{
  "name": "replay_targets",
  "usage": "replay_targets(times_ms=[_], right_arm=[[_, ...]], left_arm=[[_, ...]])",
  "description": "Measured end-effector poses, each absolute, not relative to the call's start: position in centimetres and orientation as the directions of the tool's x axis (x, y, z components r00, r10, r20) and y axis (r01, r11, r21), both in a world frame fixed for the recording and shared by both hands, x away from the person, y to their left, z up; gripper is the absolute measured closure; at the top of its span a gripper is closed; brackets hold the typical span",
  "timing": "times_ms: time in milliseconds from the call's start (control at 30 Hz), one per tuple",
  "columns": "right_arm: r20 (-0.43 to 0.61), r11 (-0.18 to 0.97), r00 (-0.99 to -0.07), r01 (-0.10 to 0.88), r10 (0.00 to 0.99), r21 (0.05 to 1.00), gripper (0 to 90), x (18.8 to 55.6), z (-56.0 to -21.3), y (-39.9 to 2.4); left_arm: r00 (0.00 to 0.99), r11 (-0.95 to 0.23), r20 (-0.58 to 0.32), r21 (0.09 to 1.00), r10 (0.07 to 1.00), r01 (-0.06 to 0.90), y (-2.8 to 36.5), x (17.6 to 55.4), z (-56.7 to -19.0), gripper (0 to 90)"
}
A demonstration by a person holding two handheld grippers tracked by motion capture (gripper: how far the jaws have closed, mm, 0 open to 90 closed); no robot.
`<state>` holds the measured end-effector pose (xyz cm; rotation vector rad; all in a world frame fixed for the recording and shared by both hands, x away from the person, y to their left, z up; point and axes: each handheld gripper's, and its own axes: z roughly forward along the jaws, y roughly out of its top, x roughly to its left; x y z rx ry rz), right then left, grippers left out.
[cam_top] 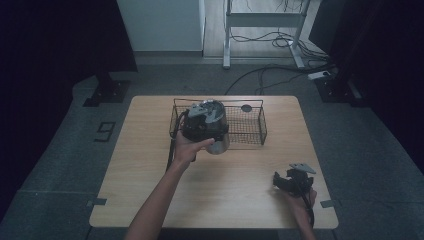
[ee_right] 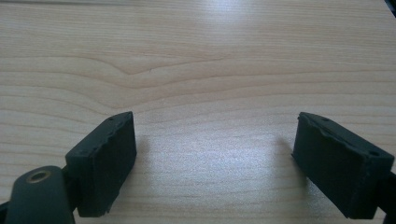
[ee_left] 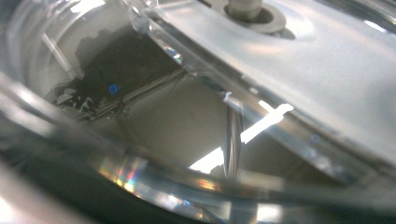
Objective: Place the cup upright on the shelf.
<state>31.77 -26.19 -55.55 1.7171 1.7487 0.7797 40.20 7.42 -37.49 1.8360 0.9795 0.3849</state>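
A shiny metal pot [cam_top: 218, 135] with a glass lid [cam_top: 210, 111] hangs tilted over the left part of a black wire basket [cam_top: 252, 131]. My left gripper [cam_top: 199, 127] is at the pot's near side, held by a hand and shut on the pot at its rim. Close up, the left gripper view has the glass lid [ee_left: 187, 116] and its metal handle strap [ee_left: 317, 70]; the jaws themselves are hidden. My right gripper [cam_top: 291, 181] rests low at the table's front right. Its pads [ee_right: 105, 163] stand wide apart over bare wood, open and holding nothing.
The wooden table [cam_top: 225, 195] carries the basket at its far middle. A small dark round thing [cam_top: 246, 108] lies at the basket's back right. Beyond the table are a desk frame [cam_top: 262, 30], floor cables [cam_top: 280, 70] and dark stands at both sides.
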Motion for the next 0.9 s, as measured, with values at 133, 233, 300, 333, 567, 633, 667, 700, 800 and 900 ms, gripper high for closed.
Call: replay_targets(times_ms=[133, 233, 300, 333, 567, 633, 667, 700, 800, 900], right_arm=[[0.006, 0.010, -0.021, 0.673, 1.000, 0.740, 13.0, 31.8, -55.5, -26.2], [0.006, 0.009, -0.021, 0.673, 1.000, 0.740, 13.0, 31.8, -55.5, -26.2], [0.006, 0.010, -0.021, 0.673, 1.000, 0.740, 13.0, 31.8, -55.5, -26.2], [0.006, 0.010, -0.021, 0.672, 1.000, 0.740, 13.0, 31.8, -55.5, -26.2], [0.006, 0.010, -0.021, 0.672, 1.000, 0.740, 13.2, 31.8, -55.5, -26.2], [0.005, 0.011, -0.022, 0.672, 1.000, 0.740, 13.1, 31.8, -55.5, -26.2], [0.006, 0.010, -0.022, 0.672, 1.000, 0.740, 13.1, 31.8, -55.5, -26.2], [0.006, 0.010, -0.022, 0.672, 1.000, 0.740, 13.1, 31.8, -55.5, -26.2], [0.005, 0.010, -0.021, 0.672, 1.000, 0.740, 13.1, 31.8, -55.5, -26.2], [0.005, 0.011, -0.022, 0.672, 1.000, 0.740, 13.1, 31.8, -55.5, -26.2]], left_arm=[[0.616, -0.188, -0.155, 0.870, 0.772, 0.455, 7.4, 40.5, -37.2, 3.8], [0.610, -0.192, -0.146, 0.870, 0.779, 0.454, 7.3, 40.9, -36.7, 3.8], [0.608, -0.195, -0.141, 0.870, 0.781, 0.453, 7.3, 41.1, -36.5, 3.8], [0.607, -0.199, -0.139, 0.868, 0.782, 0.456, 7.3, 41.2, -36.4, 3.8], [0.585, -0.198, -0.121, 0.870, 0.802, 0.451, 7.1, 42.2, -35.9, 3.9], [0.586, -0.202, -0.120, 0.868, 0.801, 0.454, 7.1, 42.4, -35.9, 3.9], [0.588, -0.205, -0.119, 0.867, 0.800, 0.454, 7.0, 42.5, -35.8, 3.8], [0.589, -0.207, -0.117, 0.867, 0.799, 0.454, 6.9, 42.6, -35.8, 3.8], [0.592, -0.209, -0.120, 0.865, 0.797, 0.457, 6.6, 43.1, -35.7, 3.8], [0.588, -0.210, -0.117, 0.864, 0.801, 0.457, 6.3, 43.6, -35.6, 3.8]])
